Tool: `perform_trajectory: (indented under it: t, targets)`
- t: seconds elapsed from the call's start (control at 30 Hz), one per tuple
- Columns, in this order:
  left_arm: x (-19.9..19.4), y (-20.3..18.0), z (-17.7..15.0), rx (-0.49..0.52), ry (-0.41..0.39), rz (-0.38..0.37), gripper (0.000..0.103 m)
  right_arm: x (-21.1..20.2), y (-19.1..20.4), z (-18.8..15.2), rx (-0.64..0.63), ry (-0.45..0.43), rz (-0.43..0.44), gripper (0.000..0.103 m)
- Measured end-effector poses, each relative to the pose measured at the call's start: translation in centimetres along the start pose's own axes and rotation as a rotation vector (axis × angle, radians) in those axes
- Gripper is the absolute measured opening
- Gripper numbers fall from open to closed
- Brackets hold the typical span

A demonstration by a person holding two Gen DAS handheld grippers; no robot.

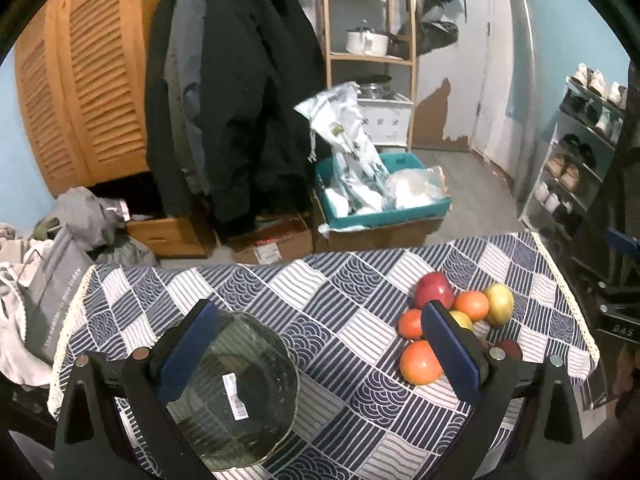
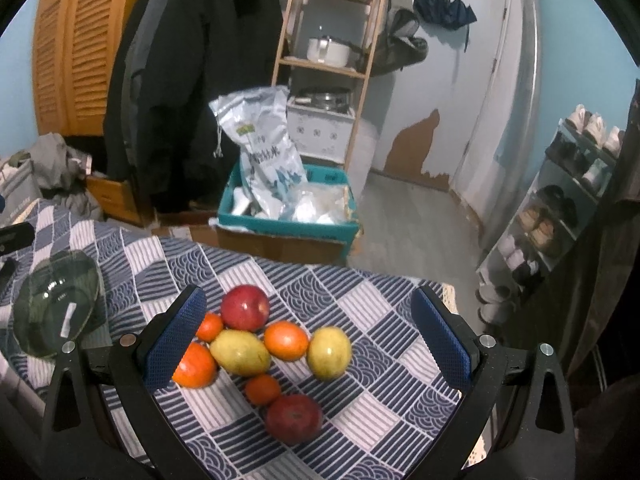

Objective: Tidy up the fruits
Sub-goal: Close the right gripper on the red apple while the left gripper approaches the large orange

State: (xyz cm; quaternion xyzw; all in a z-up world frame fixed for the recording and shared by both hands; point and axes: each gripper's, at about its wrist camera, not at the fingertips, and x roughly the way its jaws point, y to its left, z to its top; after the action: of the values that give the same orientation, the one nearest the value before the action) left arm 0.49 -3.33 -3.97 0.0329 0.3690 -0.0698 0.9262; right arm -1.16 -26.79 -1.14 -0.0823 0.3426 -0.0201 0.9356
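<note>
A clear glass bowl [image 1: 236, 392] with a white sticker sits on the blue patterned tablecloth [image 1: 320, 292], under my open left gripper [image 1: 320, 360]; its left finger [image 1: 188, 344] overlaps the bowl's rim. Several fruits lie to the right: a red apple [image 1: 434, 290], oranges [image 1: 418, 362] and a yellow fruit [image 1: 500, 304]. In the right wrist view my right gripper [image 2: 308, 344] is open above the fruit pile: red apples [image 2: 245, 307] [image 2: 294, 420], oranges [image 2: 286, 340], yellow fruits [image 2: 240, 352] [image 2: 329, 353]. The bowl [image 2: 56, 304] shows at left.
The table's far edge [image 2: 280, 260] drops to the floor, where a teal crate [image 2: 288, 216] with bags stands. Dark coats [image 1: 232, 100], a wooden shelf [image 1: 368, 56] and a shoe rack [image 1: 576, 168] stand beyond.
</note>
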Motion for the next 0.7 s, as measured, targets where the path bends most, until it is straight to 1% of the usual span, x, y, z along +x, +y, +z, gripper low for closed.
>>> perform_trajectory:
  t: [0.3, 0.63, 0.7]
  targets:
    - [3.3, -1.4, -2.2, 0.026, 0.100, -0.010, 0.102, 3.6, -0.4, -2.7, 0.008, 0.133, 0.037, 0.100]
    - [8.1, -2.5, -4.7, 0.009, 0.260, -0.058, 0.102, 7.4, -1.7, -6.6, 0.056, 0.295, 0.055, 0.100]
    - [8.9, -2.8, -5.4, 0.009, 0.286, -0.052, 0.102, 8.2, -1.8, -7.4, 0.059, 0.326, 0.058, 0.100]
